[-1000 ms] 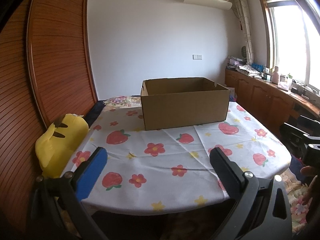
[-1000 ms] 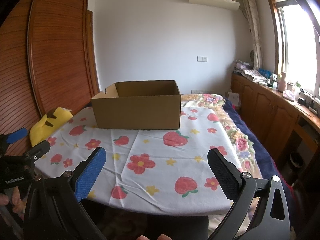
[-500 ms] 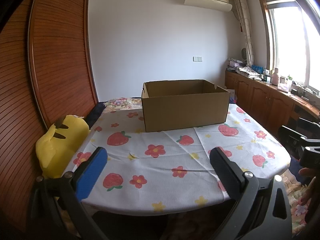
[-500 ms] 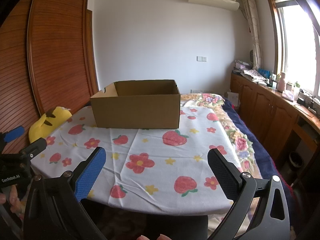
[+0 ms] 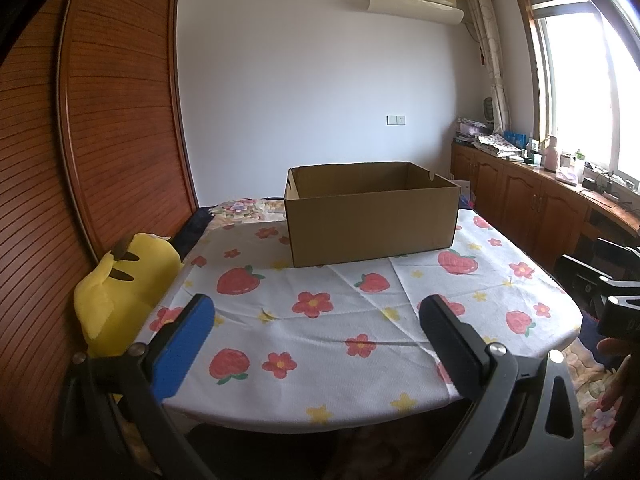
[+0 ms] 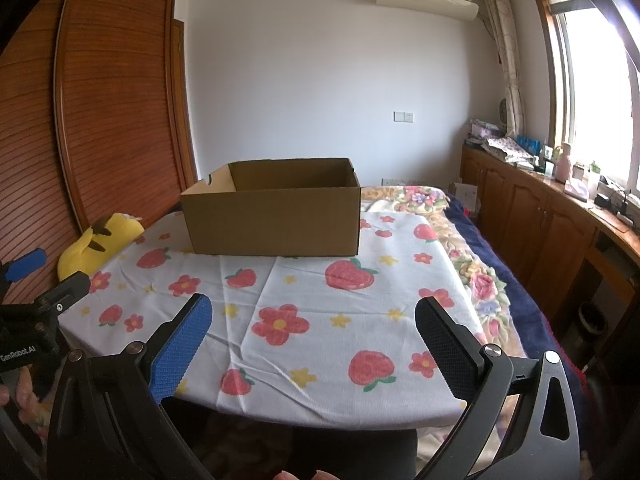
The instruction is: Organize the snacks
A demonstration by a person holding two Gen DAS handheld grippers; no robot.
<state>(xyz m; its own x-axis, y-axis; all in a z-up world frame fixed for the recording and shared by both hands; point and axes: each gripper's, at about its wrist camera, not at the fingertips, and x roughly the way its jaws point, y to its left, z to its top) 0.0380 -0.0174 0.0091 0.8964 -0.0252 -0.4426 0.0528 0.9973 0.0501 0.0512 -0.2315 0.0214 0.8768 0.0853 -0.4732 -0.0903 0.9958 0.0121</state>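
Cardboard, brown and open-topped, forms the large rectangular box (image 5: 372, 216) standing at the far middle of the tabletop (image 5: 320, 320), on a white cloth printed with strawberries and flowers (image 6: 304, 320). No snacks show. A yellow plush toy (image 5: 120, 292) sits at the cloth's left edge. Both the left hand-held gripper (image 5: 316, 340) and right hand-held gripper (image 6: 314, 340) hover near the front edge, fingers spread wide, holding nothing.

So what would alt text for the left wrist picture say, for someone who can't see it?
An open cardboard box sits at the far side of a table covered with a strawberry-and-flower cloth. In the foreground the left tongs are open and empty. A yellow plush toy rests at the table's left edge.
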